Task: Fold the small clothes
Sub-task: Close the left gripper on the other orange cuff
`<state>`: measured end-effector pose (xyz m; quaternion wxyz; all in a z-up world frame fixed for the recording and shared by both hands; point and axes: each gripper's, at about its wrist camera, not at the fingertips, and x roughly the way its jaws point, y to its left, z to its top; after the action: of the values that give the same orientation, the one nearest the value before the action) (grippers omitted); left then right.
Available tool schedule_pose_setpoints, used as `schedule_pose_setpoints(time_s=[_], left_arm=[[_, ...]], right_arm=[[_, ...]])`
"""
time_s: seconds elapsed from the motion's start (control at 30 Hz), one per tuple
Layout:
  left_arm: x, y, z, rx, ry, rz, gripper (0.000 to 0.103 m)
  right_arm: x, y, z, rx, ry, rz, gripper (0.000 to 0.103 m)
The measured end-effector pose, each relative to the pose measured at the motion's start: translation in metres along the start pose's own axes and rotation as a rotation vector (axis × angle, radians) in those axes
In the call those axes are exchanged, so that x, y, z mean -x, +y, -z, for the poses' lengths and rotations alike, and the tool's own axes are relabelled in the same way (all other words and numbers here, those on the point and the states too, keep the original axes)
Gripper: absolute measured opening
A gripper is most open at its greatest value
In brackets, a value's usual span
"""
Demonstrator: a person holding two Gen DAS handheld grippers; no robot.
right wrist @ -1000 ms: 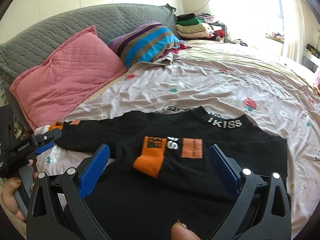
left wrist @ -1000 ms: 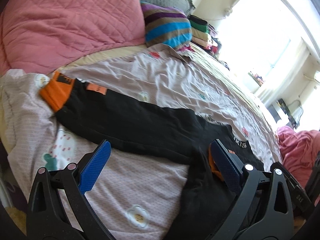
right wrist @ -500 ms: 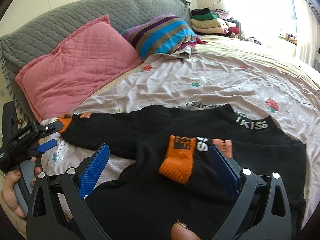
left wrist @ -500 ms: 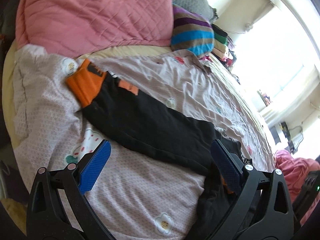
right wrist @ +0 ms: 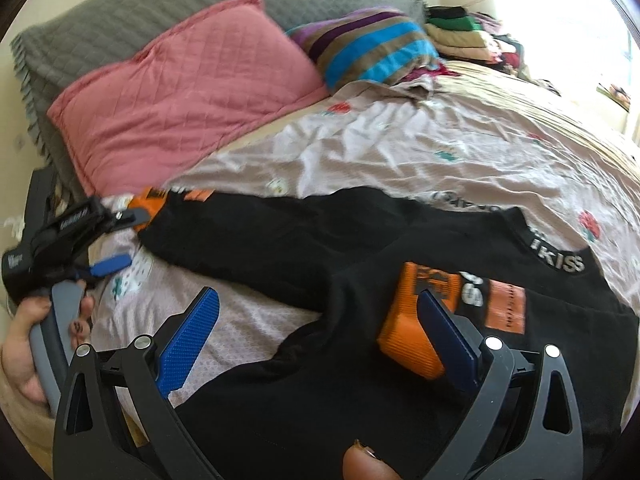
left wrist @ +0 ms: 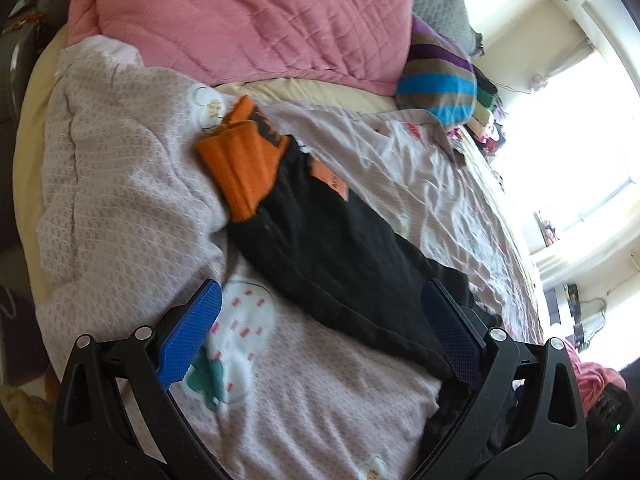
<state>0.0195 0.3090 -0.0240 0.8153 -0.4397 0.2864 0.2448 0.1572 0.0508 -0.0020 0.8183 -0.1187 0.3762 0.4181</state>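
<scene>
A small black sweater (right wrist: 400, 360) with orange cuffs lies flat on the bed. One sleeve is folded across its chest, its orange cuff (right wrist: 412, 336) by my right gripper's right finger. The other sleeve (left wrist: 340, 252) stretches out toward the pillows, ending in an orange cuff (left wrist: 240, 168). My left gripper (left wrist: 320, 336) is open and empty, hovering over the middle of that outstretched sleeve; it also shows in the right wrist view (right wrist: 116, 236) near the cuff. My right gripper (right wrist: 316, 340) is open and empty above the sweater's body.
A pink quilted pillow (left wrist: 260, 16) and a striped cushion (right wrist: 368, 48) lie at the head of the bed against a grey headboard cover (right wrist: 160, 12). Folded clothes (right wrist: 460, 32) are stacked at the far side. The flowered bedsheet (right wrist: 440, 148) is rumpled.
My left gripper has moved along the outstretched sleeve toward its orange cuff, which now looks nearer and larger. My right gripper has drifted slightly left over the sweater. Both stay open.
</scene>
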Motion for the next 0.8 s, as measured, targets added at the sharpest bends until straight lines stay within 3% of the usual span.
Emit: schedule_pose_setpoints(time_s=[0.2, 0.43, 0.53, 0.63, 0.8], left_arm=[[-0.009, 0.015, -0.012, 0.032, -0.019, -0.014, 0.093], [-0.022, 0.017, -0.025, -0.015, -0.039, -0.063, 0.093], [-0.027, 0.015, -0.032, -0.045, -0.051, -0.095, 0.087], [-0.031, 0.015, -0.039, -0.069, -0.068, -0.134, 0.069], [-0.027, 0.018, -0.043, -0.083, -0.105, -0.120, 0.019]], right_arm=[[-0.018, 0.022, 0.001, 0.067, 0.035, -0.040, 0.099], [-0.019, 0.016, 0.001, -0.001, 0.025, -0.065, 0.099], [-0.018, 0.010, 0.002, -0.028, 0.022, -0.059, 0.099], [-0.017, 0.003, 0.003, -0.056, 0.020, -0.054, 0.099], [-0.012, -0.006, 0.005, -0.093, 0.010, -0.045, 0.098]])
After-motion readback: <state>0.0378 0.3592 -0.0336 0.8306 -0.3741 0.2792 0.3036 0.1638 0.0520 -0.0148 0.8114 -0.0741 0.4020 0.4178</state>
